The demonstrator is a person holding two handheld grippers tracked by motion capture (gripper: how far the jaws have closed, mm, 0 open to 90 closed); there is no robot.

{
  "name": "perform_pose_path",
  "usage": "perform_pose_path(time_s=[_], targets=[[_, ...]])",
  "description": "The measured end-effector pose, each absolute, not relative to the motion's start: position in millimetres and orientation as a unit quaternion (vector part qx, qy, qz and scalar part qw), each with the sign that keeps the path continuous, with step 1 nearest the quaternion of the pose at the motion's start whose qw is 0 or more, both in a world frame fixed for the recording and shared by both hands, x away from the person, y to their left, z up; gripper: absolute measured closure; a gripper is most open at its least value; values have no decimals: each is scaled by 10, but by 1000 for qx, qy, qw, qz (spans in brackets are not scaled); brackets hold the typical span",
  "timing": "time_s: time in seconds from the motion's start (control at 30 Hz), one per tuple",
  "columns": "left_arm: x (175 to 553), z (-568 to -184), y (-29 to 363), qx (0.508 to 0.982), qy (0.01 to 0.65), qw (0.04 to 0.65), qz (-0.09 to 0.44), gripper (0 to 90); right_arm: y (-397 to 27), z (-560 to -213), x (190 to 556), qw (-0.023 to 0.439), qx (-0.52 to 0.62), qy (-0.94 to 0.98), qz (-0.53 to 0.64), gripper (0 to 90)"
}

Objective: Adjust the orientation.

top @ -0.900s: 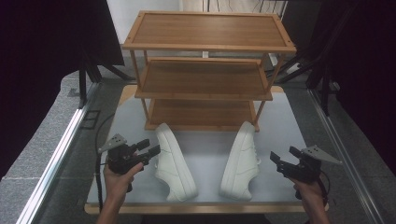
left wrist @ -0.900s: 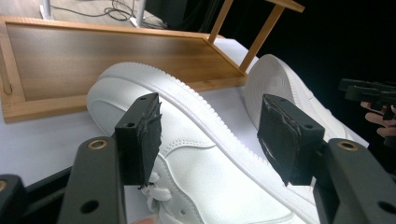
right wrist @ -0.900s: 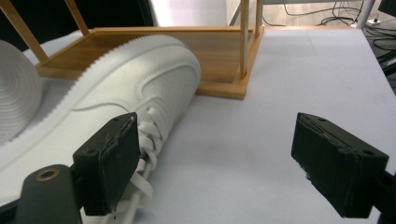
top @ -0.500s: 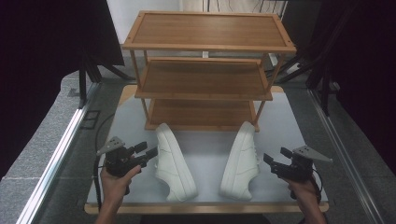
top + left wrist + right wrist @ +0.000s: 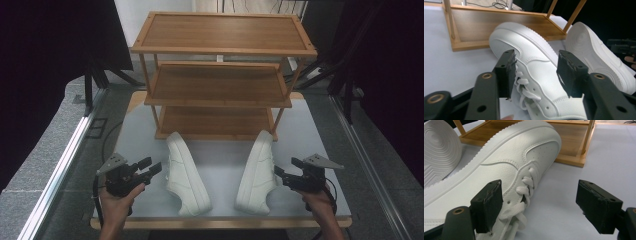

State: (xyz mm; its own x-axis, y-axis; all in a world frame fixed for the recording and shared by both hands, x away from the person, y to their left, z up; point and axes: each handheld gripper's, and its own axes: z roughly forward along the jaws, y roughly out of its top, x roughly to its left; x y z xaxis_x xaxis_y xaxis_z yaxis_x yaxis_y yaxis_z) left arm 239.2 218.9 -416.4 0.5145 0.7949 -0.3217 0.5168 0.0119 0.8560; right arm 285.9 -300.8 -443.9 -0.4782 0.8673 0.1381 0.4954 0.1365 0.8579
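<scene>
Black curtains point(image 5: 45, 55) flank a grey carpeted floor point(image 5: 42, 150).

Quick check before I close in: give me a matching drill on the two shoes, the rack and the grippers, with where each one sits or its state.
Things:
1. left shoe
2. right shoe
3. wooden rack
4. left gripper
5. right gripper

Places or states:
A. stands at the far half of the table, three shelves all bare
B. lies on its side nearest the person's right hand
C. jaws open, facing the right shoe's laces
D. lies on its side nearest the person's left hand
E. jaws open, facing the left shoe's laces

Pairs: 1-D, 2-B, 3-A, 4-E, 5-C
</scene>
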Motion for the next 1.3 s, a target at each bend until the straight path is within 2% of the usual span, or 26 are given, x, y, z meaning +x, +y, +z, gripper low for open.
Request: perform_pose_path(time_s=[0.17, 0.43, 0.63, 0.77, 0.93, 1.3], targets=[[2407, -4257, 2138, 690, 481, 526, 126, 548, -3027, -4414, 2862, 203, 474, 717, 468, 232], [2367, -4248, 2120, 691, 488, 517, 129, 711, -2969, -4433, 2856, 197, 469, 725, 464, 232], [2276, -4258, 2125, 692, 500, 506, 126, 756, -2944, -4436, 2871, 197, 471, 726, 461, 239], [2165, -4392, 2104, 704, 502, 491, 110, 826, -2953, -4440, 2874, 196, 474, 723, 462, 240], [1998, -4620, 2015, 727, 495, 470, 69, 862, -2975, -4424, 2853, 198, 477, 718, 466, 245], [1948, -4728, 1773, 747, 479, 459, 41, 876, -3017, -4355, 2830, 203, 491, 689, 493, 270]])
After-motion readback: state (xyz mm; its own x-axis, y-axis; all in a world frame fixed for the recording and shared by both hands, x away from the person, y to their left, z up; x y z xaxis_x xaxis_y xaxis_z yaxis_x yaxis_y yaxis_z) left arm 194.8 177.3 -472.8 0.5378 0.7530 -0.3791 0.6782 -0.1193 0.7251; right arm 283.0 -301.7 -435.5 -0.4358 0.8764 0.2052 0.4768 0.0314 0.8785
